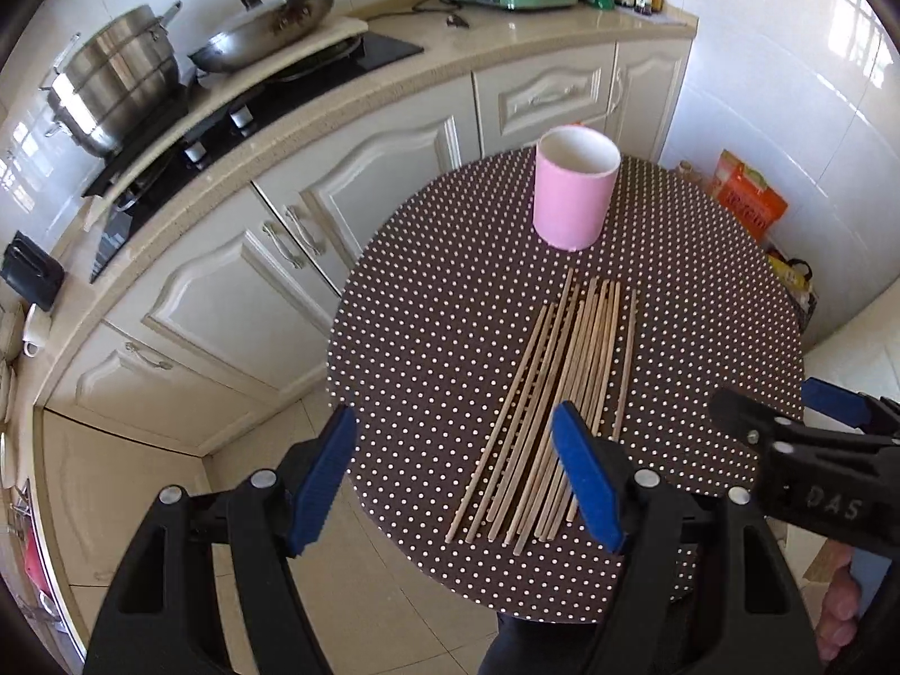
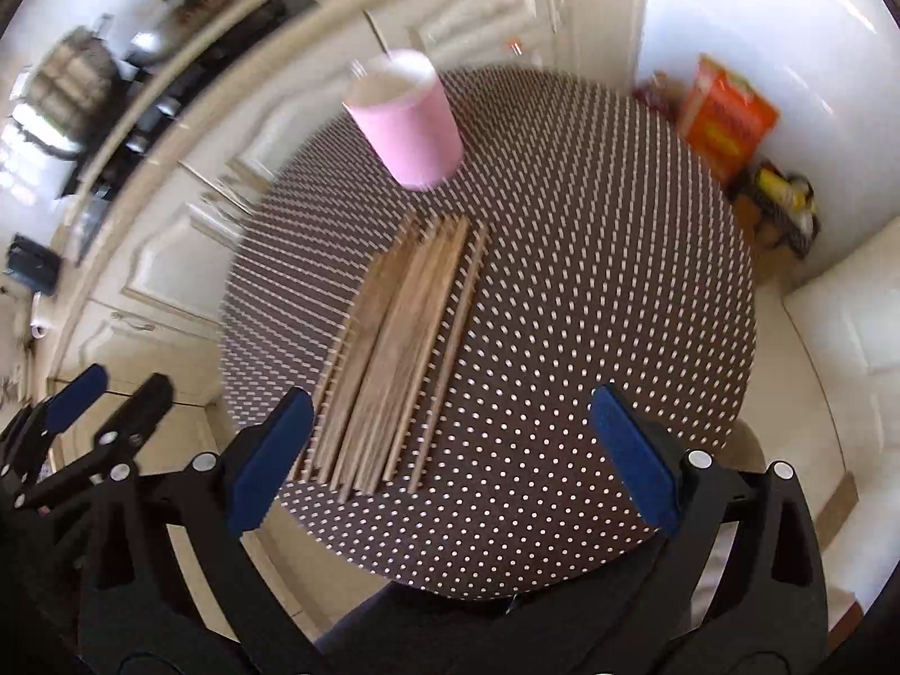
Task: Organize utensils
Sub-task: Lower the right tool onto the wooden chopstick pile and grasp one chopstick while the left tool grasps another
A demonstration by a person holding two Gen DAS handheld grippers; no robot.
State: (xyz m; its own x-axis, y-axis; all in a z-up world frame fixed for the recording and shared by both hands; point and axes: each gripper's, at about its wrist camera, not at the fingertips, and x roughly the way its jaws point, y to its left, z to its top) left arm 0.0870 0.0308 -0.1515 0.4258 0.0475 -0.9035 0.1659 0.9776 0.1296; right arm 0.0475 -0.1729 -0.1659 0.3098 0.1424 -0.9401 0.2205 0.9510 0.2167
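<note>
- My left gripper hovers over the near-left edge of the round polka-dot worktop, jaws apart and holding nothing; its right pad sits above the near ends of the chopsticks.
- My right gripper hangs over the near edge as well, jaws spread wide and empty, with the near ends of the chopsticks just inside its left pad.
- The chopsticks lie flat on the worktop in a loose fan, side by side and partly overlapping, their far tips pointing toward the pink cup.
- The pink cup stands upright and looks empty, just beyond the far tips of the chopsticks; I judge it to be where they belong, so nothing is sorted yet.
- The right wrist view is blurred, so I cannot count the chopsticks there or judge their exact spacing.
- Risk: the sticks are thin, round and flat against the cloth, so my pads may skid over them or catch only one or two, and the rest could roll apart.
- Risk: their near ends lie close to the worktop's edge, so a push toward me could send some to the tiled floor.
- Risk: the cup looks light and tall; if I drop long sticks in at a slant or knock its rim, it may tip over.
- Risk: my two grippers are close together at the near edge, so reaching for the same bundle could make them collide.
</note>
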